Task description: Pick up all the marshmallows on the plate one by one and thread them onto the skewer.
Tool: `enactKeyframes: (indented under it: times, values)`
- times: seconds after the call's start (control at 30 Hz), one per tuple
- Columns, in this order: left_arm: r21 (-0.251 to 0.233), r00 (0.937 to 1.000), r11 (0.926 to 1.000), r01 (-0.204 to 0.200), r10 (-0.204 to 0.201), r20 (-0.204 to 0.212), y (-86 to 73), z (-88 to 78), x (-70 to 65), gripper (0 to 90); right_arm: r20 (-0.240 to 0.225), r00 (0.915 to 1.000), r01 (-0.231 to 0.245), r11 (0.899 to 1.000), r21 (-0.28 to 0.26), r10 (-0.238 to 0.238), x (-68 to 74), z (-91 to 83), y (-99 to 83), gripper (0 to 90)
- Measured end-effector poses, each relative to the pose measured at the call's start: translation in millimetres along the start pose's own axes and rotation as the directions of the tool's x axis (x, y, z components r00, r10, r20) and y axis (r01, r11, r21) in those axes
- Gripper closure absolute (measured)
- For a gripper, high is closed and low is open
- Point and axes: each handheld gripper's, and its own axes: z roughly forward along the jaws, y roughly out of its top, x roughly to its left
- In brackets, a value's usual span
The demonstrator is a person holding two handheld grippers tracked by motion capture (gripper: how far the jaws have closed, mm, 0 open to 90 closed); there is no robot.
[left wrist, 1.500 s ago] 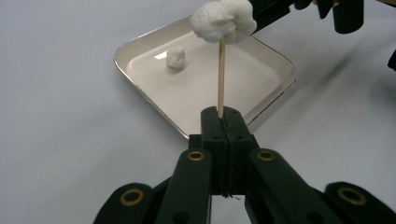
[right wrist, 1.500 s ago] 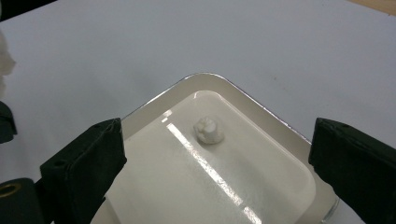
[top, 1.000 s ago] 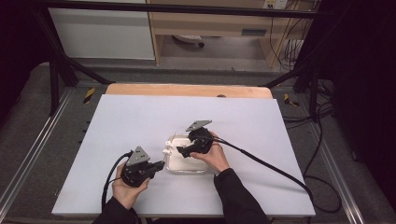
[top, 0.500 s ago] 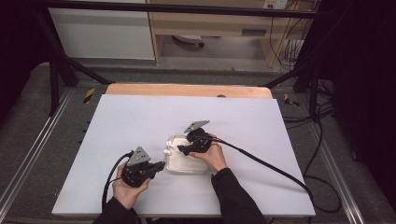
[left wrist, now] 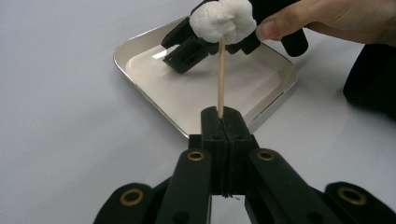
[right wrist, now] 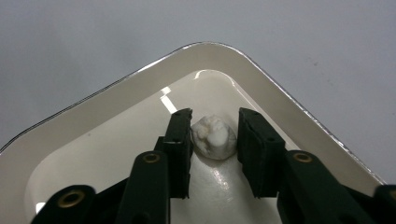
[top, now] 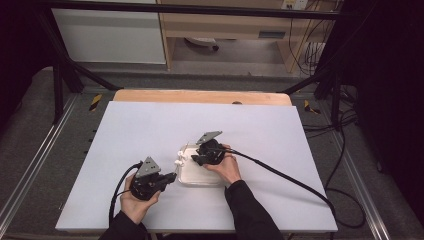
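I am working at the white bench (top: 150, 125), which is taking up the middle of the high view, with the white tray (top: 186, 176) sitting just below its centre. My left tool (top: 172, 176) is resting at the tray's lower left edge, and my right tool (top: 194, 159) is reaching down into the tray from the right.

In the left gripper view, my left tool (left wrist: 223, 122) is clamping the wooden skewer (left wrist: 221, 77) with its jaws pressed together. The skewer is standing up toward the top centre of the frame, carrying a white marshmallow (left wrist: 223, 19) at its tip, right in front of the right tool (left wrist: 189, 49) and my right hand (left wrist: 327, 18).

In the right gripper view, my right tool (right wrist: 214, 135) has just been closing around a second marshmallow (right wrist: 214, 136) lying on the tray's floor (right wrist: 116, 154), at the frame's centre. That piece is sitting between the two jaws: the left one is just touching it, while a narrow gap is showing on the right, so I am not gripping it yet.
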Motion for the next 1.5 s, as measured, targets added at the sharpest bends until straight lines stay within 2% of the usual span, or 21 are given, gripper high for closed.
enactKeyframes:
  times: [0.27,0.47,0.77,1.07,1.5]
  values:
    - [0.001,1.0000,1.0000,-0.005,0.005,0.004,-0.1,0.6,-0.8,89.1,0.000,1.0000,-0.008,1.000,0.002,0.008,-0.9,-1.5,0.3,73.7]
    - [0.000,1.0000,1.0000,-0.006,0.006,0.004,0.1,0.3,-1.0,89.2,-0.016,0.9997,-0.018,1.000,-0.002,0.018,0.8,-12.5,4.5,75.5]
    - [0.004,0.9999,0.9999,-0.013,0.013,0.009,0.1,1.9,-3.1,89.1,-0.034,0.9992,-0.022,0.999,-0.037,0.021,1.1,-40.5,10.8,76.6]
    - [0.007,0.9995,0.9996,-0.026,0.026,0.016,0.7,3.1,-6.3,89.1,-0.053,0.9979,-0.040,0.996,-0.077,0.036,-1.9,-69.0,3.4,77.2]
    - [0.013,0.9985,0.9989,-0.045,0.044,0.032,1.9,5.6,-13.0,89.1,-0.078,0.9949,-0.078,0.981,-0.178,0.065,-1.7,-117.3,-12.4,77.4]
